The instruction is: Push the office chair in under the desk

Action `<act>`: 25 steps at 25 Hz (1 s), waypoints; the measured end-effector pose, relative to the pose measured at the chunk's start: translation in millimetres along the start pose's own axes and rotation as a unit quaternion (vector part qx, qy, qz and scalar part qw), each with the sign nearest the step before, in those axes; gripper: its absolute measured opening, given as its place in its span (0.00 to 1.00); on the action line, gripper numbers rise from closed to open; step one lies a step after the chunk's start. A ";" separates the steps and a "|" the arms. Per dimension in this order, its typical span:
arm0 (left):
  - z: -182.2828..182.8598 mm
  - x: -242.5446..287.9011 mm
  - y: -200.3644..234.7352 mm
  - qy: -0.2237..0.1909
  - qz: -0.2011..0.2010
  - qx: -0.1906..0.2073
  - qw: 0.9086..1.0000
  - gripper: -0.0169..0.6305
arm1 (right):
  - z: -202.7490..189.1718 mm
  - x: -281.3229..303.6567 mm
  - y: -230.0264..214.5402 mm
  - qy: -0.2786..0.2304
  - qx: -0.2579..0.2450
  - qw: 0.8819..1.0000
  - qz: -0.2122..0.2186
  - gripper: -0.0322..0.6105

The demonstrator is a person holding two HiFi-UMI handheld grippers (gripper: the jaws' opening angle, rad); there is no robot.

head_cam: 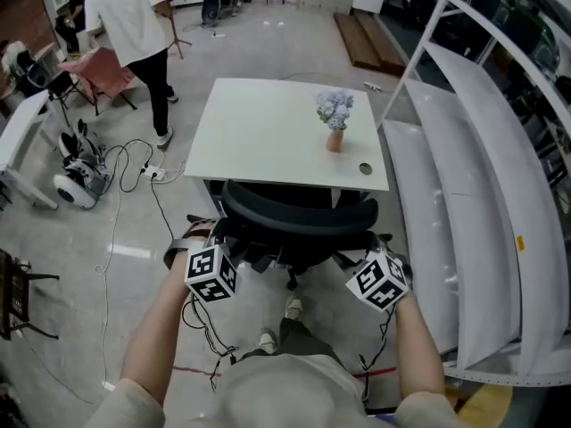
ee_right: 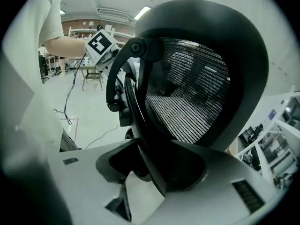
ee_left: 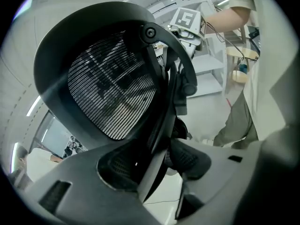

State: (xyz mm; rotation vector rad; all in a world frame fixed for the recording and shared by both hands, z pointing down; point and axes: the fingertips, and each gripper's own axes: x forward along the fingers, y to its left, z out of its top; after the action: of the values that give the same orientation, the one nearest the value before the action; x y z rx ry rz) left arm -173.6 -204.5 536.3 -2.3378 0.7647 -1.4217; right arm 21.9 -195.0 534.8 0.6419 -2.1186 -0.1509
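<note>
The office chair (head_cam: 299, 217) is seen at the near edge of the white tabletop (head_cam: 268, 132), its curved black backrest standing just outside that edge and facing the person; the seat cannot be made out and appears to lie beneath the tabletop. The backrest is formed as a smooth, matte plastic hoop filled with fine black mesh (ee_left: 112, 93), and a narrower arched brace with a round pivot is carried behind it. The left gripper (ee_left: 154, 172) is held at the backrest's left side, and its grey jaws are closed on the hoop's edge, which runs down between them. The right gripper (ee_right: 150, 172) is held at the right side in the same way, its jaws clamped on the opposite edge of the hoop beside the mesh (ee_right: 187, 93). The tabletop is flat, rectangular and plain, with a small brown vase of pale blue flowers (head_cam: 335, 121) placed near its right edge and a small round disc (head_cam: 364, 168) set by its near right corner. Curved white shelving (head_cam: 473, 194) is ranged close along the right edge, so that little room is left on that side. Off the left edge a glossy grey floor (head_cam: 116, 248) is left open, crossed by loose black cables (head_cam: 134, 163). Beyond the far left corner, well apart from the desk, a person in a white shirt (head_cam: 134, 25) is seen standing.
</note>
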 end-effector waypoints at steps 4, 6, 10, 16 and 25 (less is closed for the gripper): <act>4.0 17.4 19.7 -0.002 0.005 0.001 1.000 0.36 | -0.3 12.5 -24.2 0.001 0.002 1.000 -0.006 0.34; 4.9 24.5 30.3 -0.001 0.006 0.001 1.000 0.37 | 1.4 17.6 -35.0 0.001 0.002 1.000 -0.004 0.34; 6.6 39.4 52.0 0.003 0.008 -0.001 1.000 0.37 | 4.5 28.5 -56.6 -0.003 0.000 1.000 -0.006 0.34; 9.9 61.0 81.4 0.012 0.006 -0.009 1.000 0.37 | 7.6 44.0 -88.8 -0.009 -0.006 1.000 -0.002 0.34; 13.3 93.3 119.6 0.029 0.018 -0.030 0.999 0.38 | 10.0 69.0 -133.6 -0.011 -0.014 1.000 0.005 0.34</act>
State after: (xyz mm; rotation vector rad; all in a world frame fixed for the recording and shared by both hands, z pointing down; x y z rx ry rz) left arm -161.5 -356.3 537.1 -2.3237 0.8717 -1.4759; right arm 33.5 -345.3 534.5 0.6162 -2.1370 -0.1833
